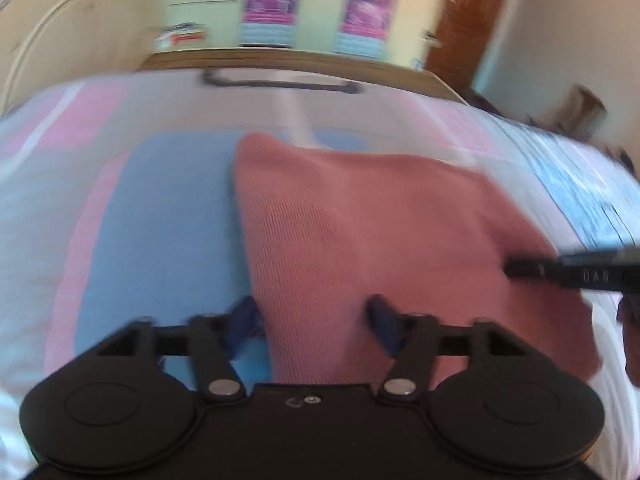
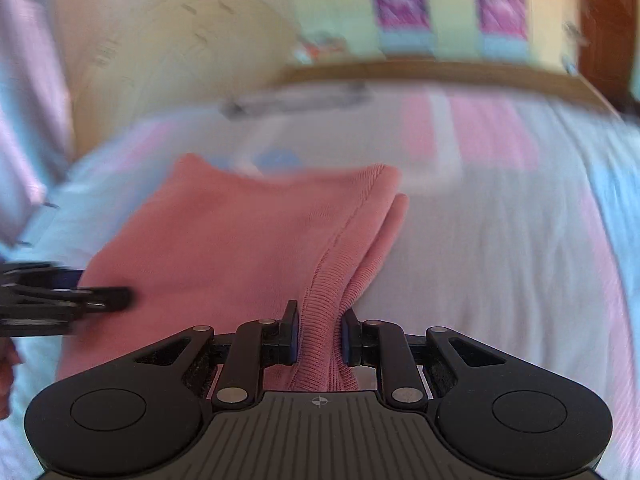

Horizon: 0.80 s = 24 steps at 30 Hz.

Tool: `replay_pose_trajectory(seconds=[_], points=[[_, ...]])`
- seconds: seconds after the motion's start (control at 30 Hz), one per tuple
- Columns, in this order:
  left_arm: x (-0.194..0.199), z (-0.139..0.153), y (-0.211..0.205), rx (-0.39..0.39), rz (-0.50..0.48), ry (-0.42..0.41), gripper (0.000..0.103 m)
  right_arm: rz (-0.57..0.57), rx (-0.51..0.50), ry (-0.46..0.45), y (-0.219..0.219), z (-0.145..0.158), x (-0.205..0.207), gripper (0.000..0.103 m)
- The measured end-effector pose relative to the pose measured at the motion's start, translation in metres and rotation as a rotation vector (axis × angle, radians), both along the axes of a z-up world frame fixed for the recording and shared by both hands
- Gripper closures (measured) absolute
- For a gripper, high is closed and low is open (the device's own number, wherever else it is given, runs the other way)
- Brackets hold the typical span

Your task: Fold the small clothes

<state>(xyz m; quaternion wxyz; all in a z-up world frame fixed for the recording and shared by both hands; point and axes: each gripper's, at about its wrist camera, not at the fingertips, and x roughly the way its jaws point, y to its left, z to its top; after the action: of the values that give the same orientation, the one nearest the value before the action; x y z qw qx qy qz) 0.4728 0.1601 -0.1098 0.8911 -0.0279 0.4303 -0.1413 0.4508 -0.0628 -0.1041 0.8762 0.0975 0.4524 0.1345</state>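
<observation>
A: What is being seen on the left side?

B: A pink knit garment (image 1: 360, 232) is being shown lying spread on a bedspread (image 1: 152, 220) striped in blue, pink and white. The left gripper (image 1: 312, 320) is being held with its jaws wide apart; the garment's near left edge is lying between the blue fingertips (image 1: 244, 316), and nothing is being pinched.

A: Are any containers being shown?

B: None is being made out clearly. A dark-rimmed flat thing (image 1: 280, 82) is being seen at the far end of the bed, but it is being blurred too much for contents to be told.

A: And further right?

B: The garment (image 2: 224, 248) is being shown from the right wrist view with its ribbed hem bunched into folds. That hem is being clamped by the right gripper (image 2: 320, 336), whose jaws are being pressed close on the cloth from both sides. The left gripper (image 2: 80, 300) is being seen at the picture's left edge, over the garment's left border.

A: Where is the garment lying overall?

B: It is being kept on the bedspread (image 2: 500, 240), just ahead of both grippers, with the wooden bed frame (image 2: 420, 70) beyond it.
</observation>
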Motion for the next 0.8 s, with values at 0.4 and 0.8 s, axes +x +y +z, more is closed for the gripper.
replay_pose_trajectory(seconds=[0.4,0.8], points=[[-0.026,0.015,0.035,-0.1,0.065,-0.081,0.064,-0.071,-0.101,-0.064,-0.02,0.011,-0.015,0.055],[-0.026,0.0,0.001,-0.144,-0.081,-0.011,0.081,0.111,-0.276,-0.062,0.005,-0.003,-0.013,0.1]])
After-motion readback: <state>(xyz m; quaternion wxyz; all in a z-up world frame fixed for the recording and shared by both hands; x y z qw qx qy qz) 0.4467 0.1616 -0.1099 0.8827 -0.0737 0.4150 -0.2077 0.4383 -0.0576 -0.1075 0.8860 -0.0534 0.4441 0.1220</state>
